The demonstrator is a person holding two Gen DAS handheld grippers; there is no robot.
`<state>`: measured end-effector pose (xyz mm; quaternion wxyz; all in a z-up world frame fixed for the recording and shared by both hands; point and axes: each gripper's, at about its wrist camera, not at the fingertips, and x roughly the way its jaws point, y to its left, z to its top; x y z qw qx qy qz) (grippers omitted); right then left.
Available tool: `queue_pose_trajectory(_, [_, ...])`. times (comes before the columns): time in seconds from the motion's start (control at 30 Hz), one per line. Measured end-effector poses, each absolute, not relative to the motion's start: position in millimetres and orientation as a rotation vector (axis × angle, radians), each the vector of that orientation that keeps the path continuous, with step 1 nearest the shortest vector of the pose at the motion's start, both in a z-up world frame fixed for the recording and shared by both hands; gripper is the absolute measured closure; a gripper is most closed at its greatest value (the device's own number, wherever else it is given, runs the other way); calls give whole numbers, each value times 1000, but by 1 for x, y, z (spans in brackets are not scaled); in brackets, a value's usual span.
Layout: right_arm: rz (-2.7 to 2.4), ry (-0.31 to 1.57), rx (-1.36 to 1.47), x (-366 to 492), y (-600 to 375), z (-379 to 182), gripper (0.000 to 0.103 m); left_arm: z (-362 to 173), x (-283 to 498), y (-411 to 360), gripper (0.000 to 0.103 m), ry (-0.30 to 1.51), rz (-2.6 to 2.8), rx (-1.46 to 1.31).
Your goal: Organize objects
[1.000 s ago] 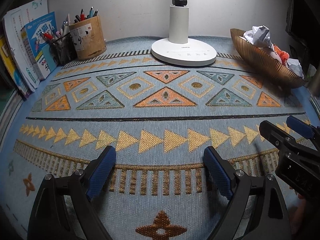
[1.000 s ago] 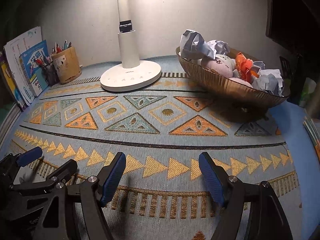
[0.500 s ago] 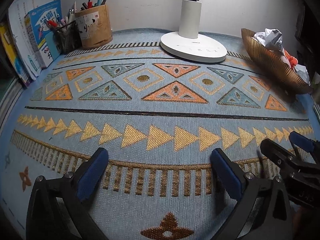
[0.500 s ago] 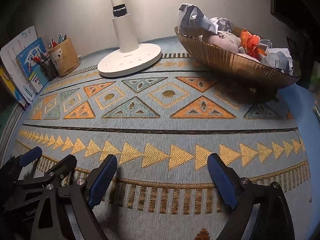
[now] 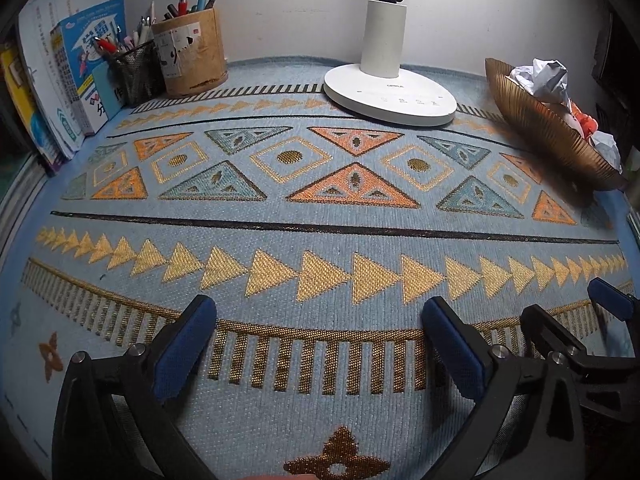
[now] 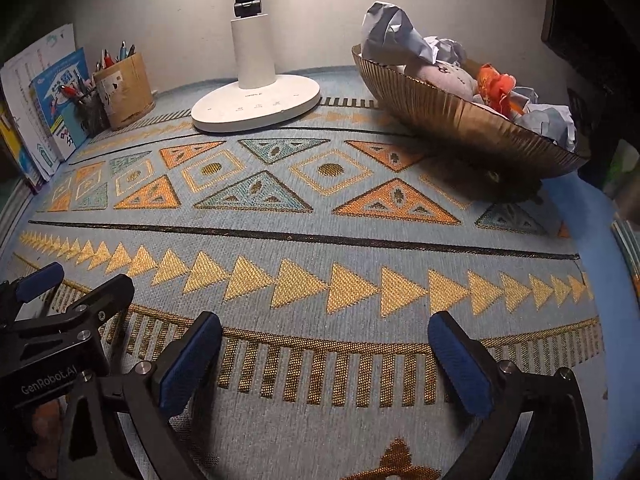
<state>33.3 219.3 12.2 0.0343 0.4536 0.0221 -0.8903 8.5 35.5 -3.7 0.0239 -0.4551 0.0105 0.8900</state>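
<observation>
Both tools are black plastic frames: the left gripper [image 5: 320, 344] and right gripper [image 6: 324, 356] carry textured blue pads [image 6: 188, 364], silver screw heads, and white "GenRobot.AI" lettering on the left one's body

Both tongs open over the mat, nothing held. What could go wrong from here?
1. The gold bowl is heaped with crumpled paper above its rim; reaching in could spill pieces.
2. The left tongs and right tongs hover close together and could collide.
3. The lamp stands beside the bowl and could be bumped.
</observation>
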Motion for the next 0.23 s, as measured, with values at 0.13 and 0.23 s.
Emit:
queue_pose_trajectory(0.13, [-2739,67,1395,35,219,12,0,-4,8,35,0,29,2753,-1407])
queue_pose_trajectory(0.23, [-2739,67,1395,35,219,12,0,-4,8,35,0,29,2753,-1408])
